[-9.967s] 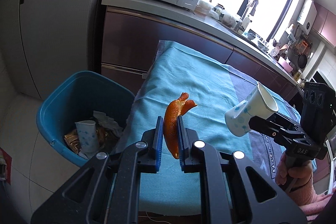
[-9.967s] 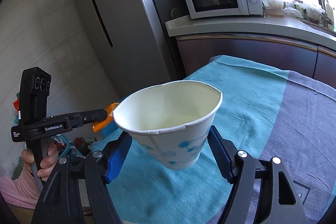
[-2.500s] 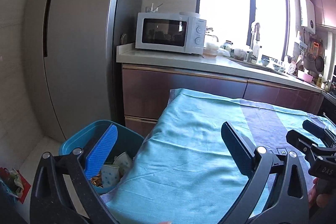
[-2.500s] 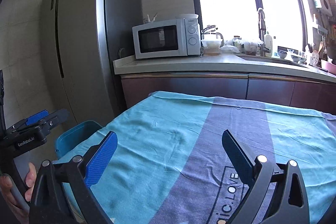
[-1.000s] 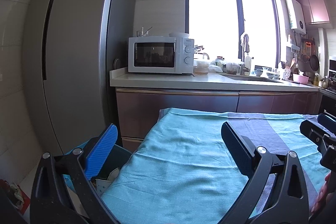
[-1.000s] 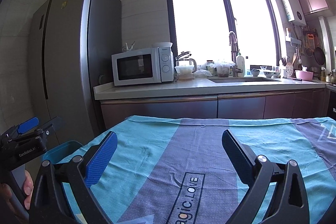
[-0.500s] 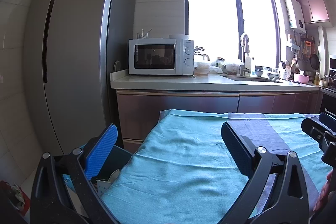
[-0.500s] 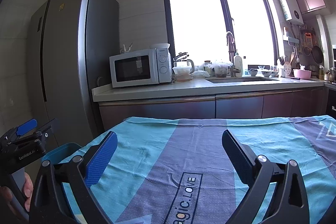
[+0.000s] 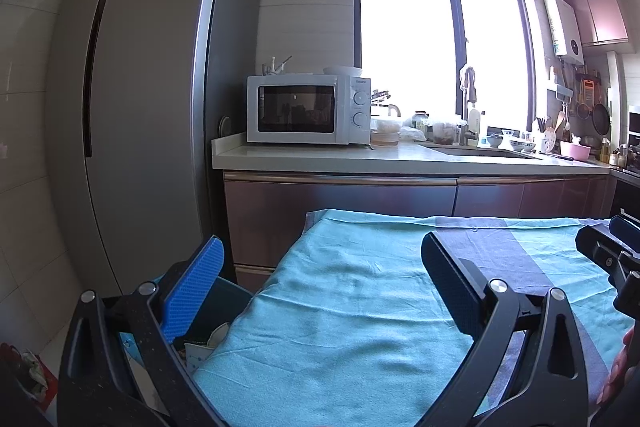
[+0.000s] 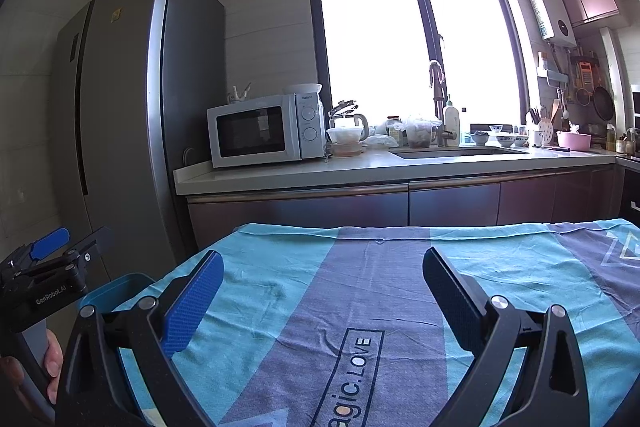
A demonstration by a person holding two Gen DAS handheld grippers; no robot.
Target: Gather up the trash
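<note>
My left gripper (image 9: 320, 255) stands open and empty over the left end of the table, whose teal and grey cloth (image 9: 340, 311) is bare. Behind its left finger, the blue bin (image 9: 230, 297) on the floor holds a dotted paper cup (image 9: 200, 350) and crumpled paper. My right gripper (image 10: 322, 263) is also open and empty, above the cloth (image 10: 280, 271) near the "LOVE" print. Each view catches the other tool: the right gripper (image 9: 612, 251) at the right edge, the left gripper (image 10: 76, 239) at the far left above the bin rim (image 10: 116, 285). No trash shows on the table.
A tall grey fridge (image 9: 140, 127) stands left of the table. Behind it runs a counter (image 9: 400, 161) with a white microwave (image 9: 308, 109), jars, a sink and a tap under a bright window. Something red lies on the floor (image 9: 28, 367).
Ten seconds ago the left gripper held an orange peel and the right held a paper cup; both are now open and empty. Both views have tilted up and levelled; little moved in the last second.
</note>
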